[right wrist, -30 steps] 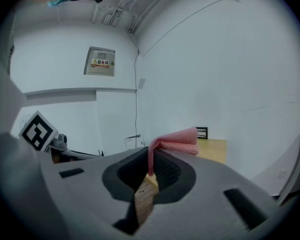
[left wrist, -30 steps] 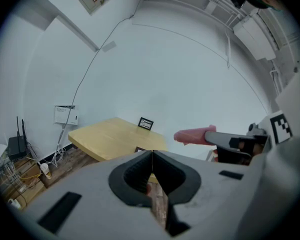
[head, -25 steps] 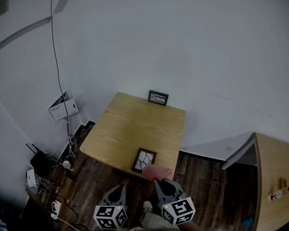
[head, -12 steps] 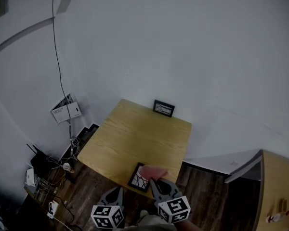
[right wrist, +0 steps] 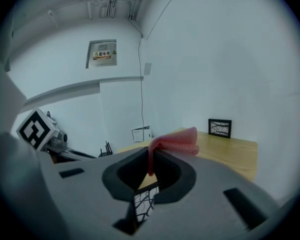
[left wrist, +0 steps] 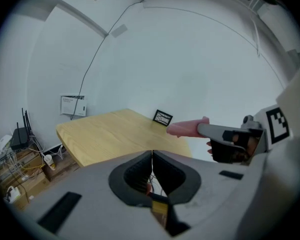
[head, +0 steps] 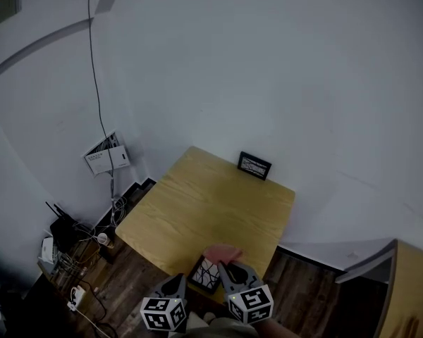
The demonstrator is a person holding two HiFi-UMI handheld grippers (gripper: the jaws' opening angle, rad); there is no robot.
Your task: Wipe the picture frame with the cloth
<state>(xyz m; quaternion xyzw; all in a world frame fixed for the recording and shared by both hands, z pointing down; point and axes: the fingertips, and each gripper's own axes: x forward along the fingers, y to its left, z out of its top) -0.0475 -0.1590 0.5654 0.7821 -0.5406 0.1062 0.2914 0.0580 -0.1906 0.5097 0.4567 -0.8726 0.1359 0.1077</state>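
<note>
1. Cloth (right wrist: 175, 141), pink, is pinched between the right gripper's (right wrist: 151, 159) jaws in the right gripper view, its free end flopping forward. The picture frame (right wrist: 142, 204) shows just below those jaws.
2. Only the left gripper view shows the left gripper's (left wrist: 151, 156) jaws pressed together on nothing.
3. The head view places that frame flat at the bench's (head: 197, 210) near edge, just beside the cloth, with a second frame (head: 254, 165) upright at the far edge.
</note>
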